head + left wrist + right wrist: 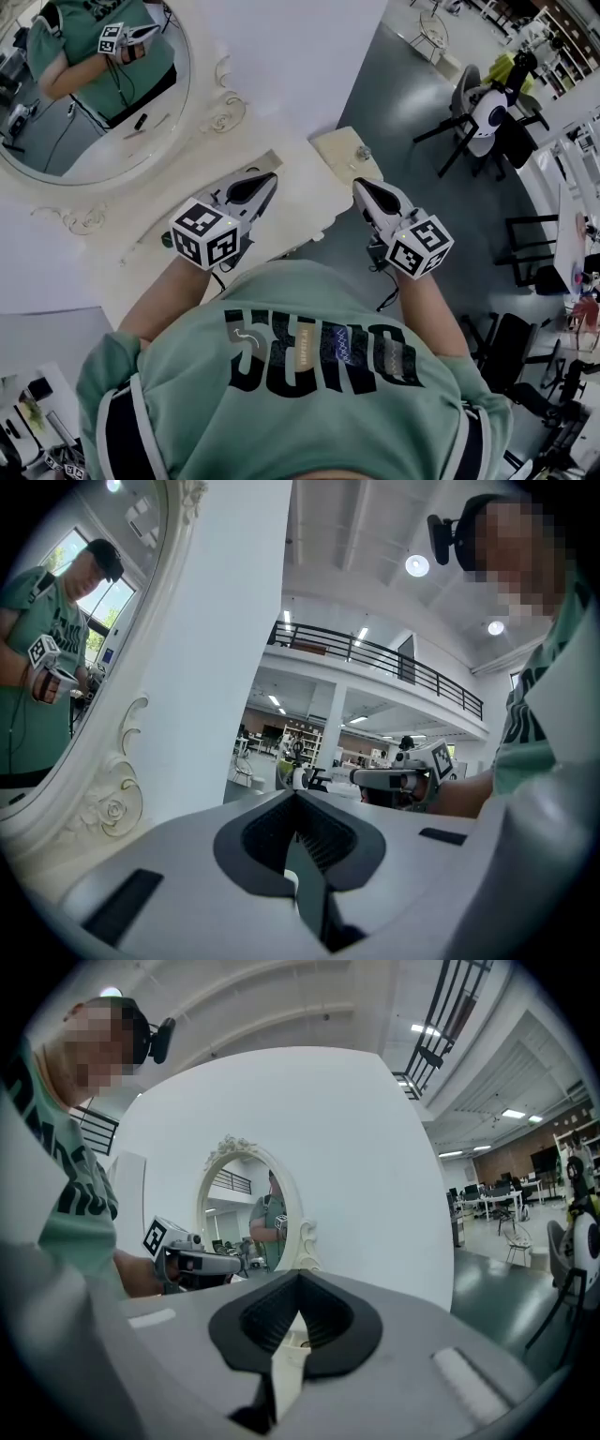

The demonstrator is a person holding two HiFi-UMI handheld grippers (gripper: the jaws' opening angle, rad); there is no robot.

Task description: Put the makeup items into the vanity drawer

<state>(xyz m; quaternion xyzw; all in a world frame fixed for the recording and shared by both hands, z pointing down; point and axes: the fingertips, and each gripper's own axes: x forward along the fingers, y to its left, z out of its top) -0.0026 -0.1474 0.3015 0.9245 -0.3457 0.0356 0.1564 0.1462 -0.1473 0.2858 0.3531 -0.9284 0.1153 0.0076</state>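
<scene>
Vanity top [300, 204] underneath; left gripper [270, 176] and right gripper [359, 185] both closed, empty. Knobbed drawer [337, 150] at twelve o'clock of right gripper. Mirror [94, 94] at ten o'clock, chair [487, 117] at two.

Cream vanity drawer [337, 150] with small metal knob [363, 153], at the tabletop's [281, 211] right end, open or closed unclear.

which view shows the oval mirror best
The right gripper view: the whole oval mirror shows with its carved frame. The head view crops it at the corner; the left gripper view catches only a slanted side.
</scene>
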